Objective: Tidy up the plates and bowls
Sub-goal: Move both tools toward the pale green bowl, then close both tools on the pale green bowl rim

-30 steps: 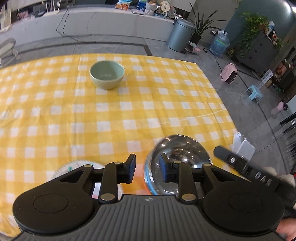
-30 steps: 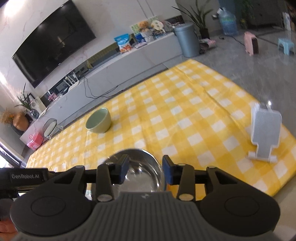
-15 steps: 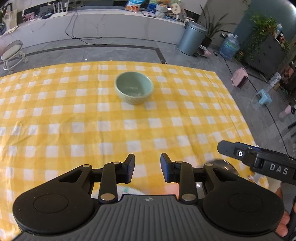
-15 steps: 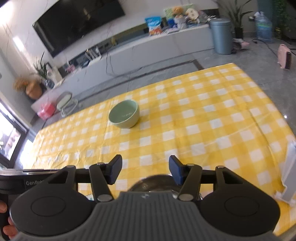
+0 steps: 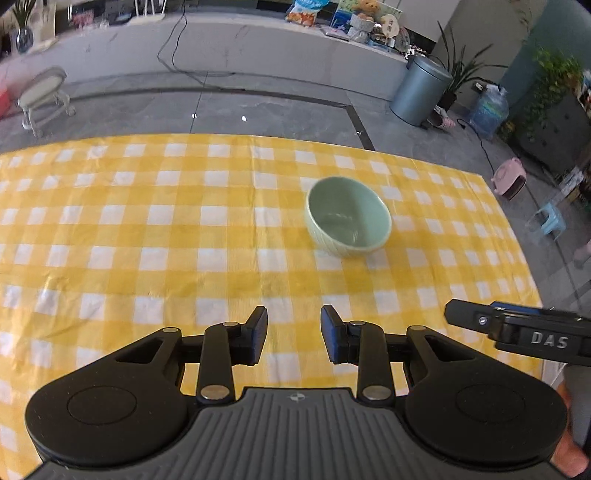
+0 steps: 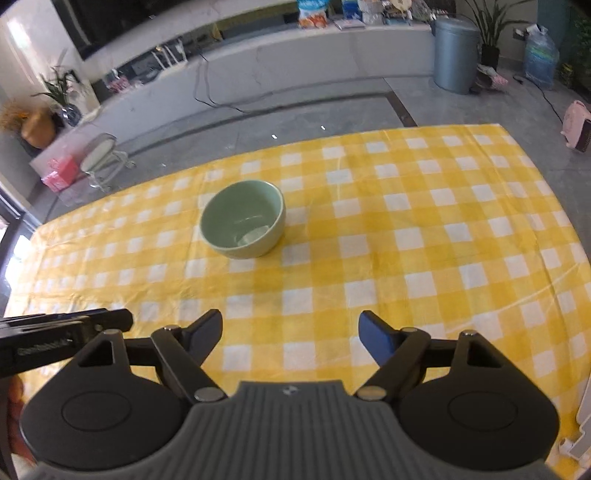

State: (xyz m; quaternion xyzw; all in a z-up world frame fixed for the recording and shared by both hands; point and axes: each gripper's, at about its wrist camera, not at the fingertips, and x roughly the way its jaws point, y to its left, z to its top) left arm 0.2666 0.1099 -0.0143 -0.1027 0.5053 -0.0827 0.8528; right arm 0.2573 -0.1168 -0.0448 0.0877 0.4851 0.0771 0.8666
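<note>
On yellow checked cloth — green bowl, nothing beside it.

Bright daylight, perhaps from the window left of the fingers; soft shadows, blurred background, fisheye-bent edges.

Right gripper: in the left wrist view cut off by the right edge, fingertips unseen.
Left gripper: in the right wrist view blurred, lettering unreadable.
White stand: near right, mostly cut off.
Shelf items: far, too small to identify.
</note>
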